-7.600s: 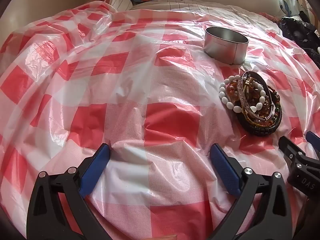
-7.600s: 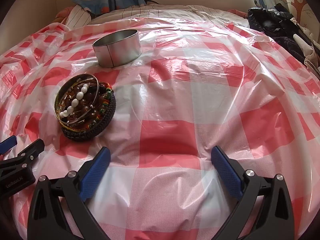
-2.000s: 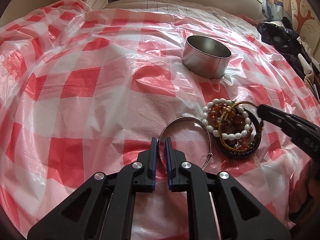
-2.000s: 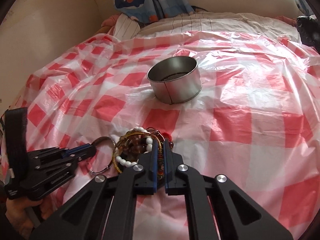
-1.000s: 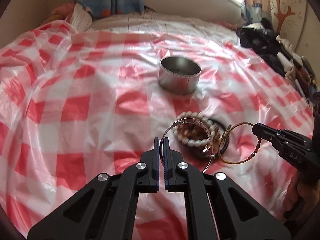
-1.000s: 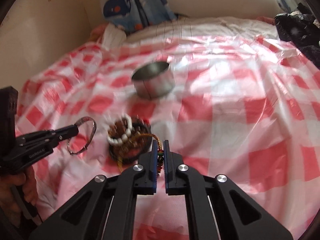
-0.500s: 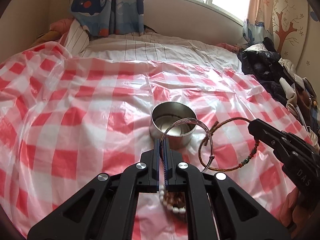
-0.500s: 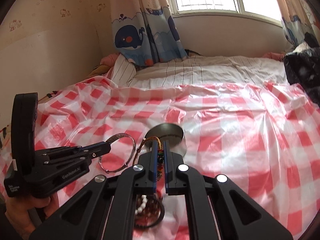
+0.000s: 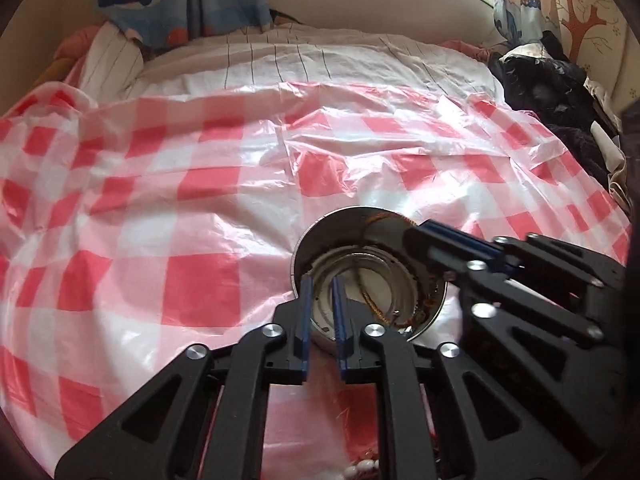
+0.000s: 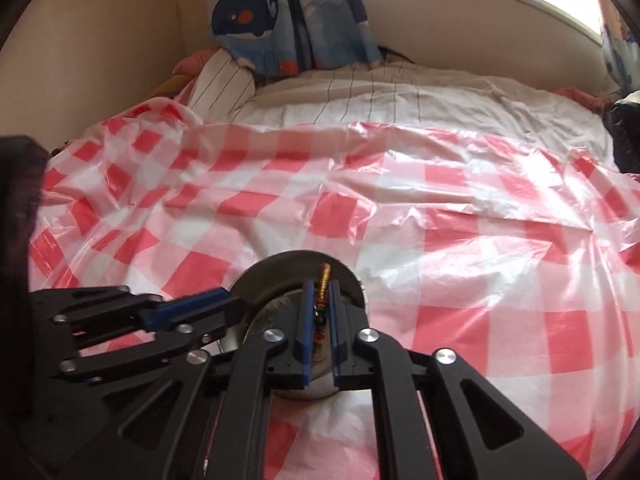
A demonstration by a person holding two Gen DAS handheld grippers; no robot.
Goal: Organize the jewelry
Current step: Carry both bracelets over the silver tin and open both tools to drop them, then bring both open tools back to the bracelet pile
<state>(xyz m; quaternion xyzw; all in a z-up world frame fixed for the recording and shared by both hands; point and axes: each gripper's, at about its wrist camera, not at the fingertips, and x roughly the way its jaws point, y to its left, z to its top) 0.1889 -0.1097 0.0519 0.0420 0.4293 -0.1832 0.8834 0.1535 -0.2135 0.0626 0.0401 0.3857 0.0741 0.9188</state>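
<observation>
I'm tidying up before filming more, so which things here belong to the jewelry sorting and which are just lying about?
Part of the job:
metal tin
silver bangle
beaded cord bracelet
white bead bracelet

Just lying about:
checkered plastic sheet
whale curtain
dark clothes

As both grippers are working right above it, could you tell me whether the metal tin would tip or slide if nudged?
The metal tin looks low and wide, so it probably resists tipping. It sits on a glossy, wrinkled plastic sheet over soft bedding, so a sideways nudge may slide it. Nearly empty, it is likely light.
</observation>
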